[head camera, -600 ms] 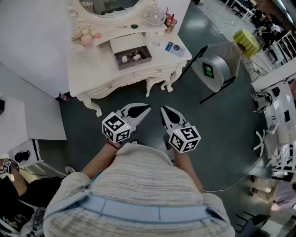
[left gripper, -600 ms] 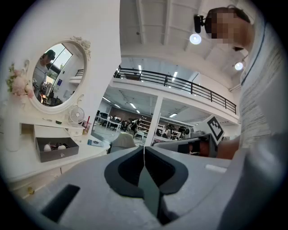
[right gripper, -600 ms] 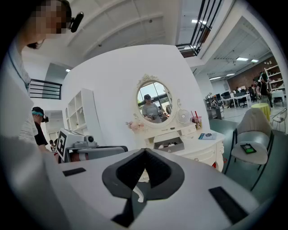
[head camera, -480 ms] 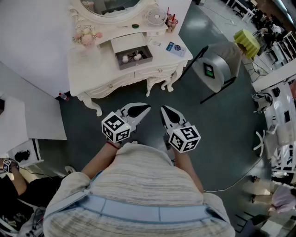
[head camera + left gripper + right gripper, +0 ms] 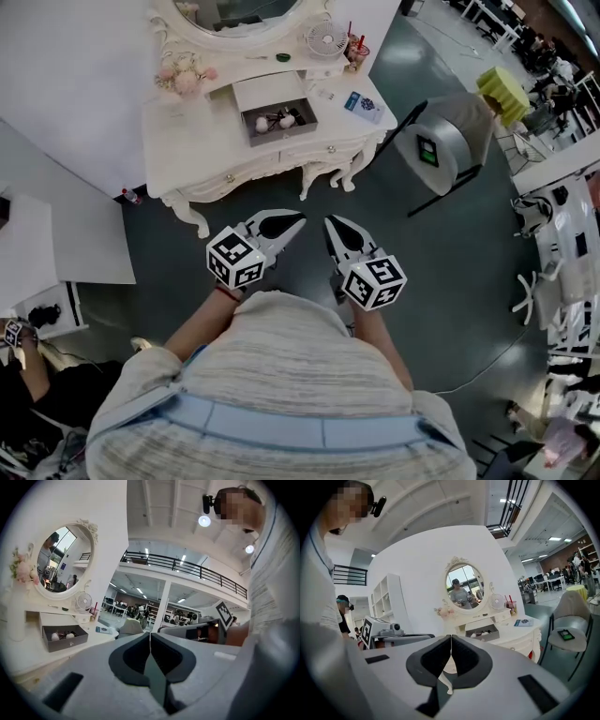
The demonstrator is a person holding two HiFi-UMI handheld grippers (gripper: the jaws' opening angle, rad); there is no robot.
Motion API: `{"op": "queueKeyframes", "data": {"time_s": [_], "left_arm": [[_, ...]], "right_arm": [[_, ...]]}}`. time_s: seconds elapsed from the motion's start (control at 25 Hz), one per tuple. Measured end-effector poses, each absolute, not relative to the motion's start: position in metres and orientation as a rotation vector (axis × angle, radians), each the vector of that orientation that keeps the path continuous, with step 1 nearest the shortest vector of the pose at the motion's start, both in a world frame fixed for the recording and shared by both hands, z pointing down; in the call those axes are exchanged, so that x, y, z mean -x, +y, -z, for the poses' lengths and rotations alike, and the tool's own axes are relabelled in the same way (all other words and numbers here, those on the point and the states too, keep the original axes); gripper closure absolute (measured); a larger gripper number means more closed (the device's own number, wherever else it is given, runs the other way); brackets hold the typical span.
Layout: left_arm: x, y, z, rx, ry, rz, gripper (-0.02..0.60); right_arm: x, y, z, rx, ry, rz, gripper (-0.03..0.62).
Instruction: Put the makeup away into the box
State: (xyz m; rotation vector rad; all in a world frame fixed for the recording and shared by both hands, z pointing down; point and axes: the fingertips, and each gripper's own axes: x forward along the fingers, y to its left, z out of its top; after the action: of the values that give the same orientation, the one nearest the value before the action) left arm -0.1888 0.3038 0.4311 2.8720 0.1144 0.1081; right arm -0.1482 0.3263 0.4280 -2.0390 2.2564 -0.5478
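Grey box (image 5: 283, 137) on the far white counter (image 5: 202, 141) already holds a few makeup pieces (image 5: 274, 121); whether more waits outside it is too small to tell. Your left gripper (image 5: 296, 221) and right gripper (image 5: 331, 224) have jaws closed on nothing, near you, well short of the box.

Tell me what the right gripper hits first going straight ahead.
The right gripper, jaws shut, aims at the white dressing table; likely its front, with only floor between. Depth unclear.
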Motion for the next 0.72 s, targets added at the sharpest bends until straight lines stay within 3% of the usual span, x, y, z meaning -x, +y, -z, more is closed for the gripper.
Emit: {"op": "queueKeyframes", "data": {"time_s": [0.72], "left_arm": [[0.188,0.253,-0.444,-2.843,0.017,-0.112,0.566]], "right_arm": [[0.142,0.266,-0.431,1.986,2.286,0.552,0.585]]}}
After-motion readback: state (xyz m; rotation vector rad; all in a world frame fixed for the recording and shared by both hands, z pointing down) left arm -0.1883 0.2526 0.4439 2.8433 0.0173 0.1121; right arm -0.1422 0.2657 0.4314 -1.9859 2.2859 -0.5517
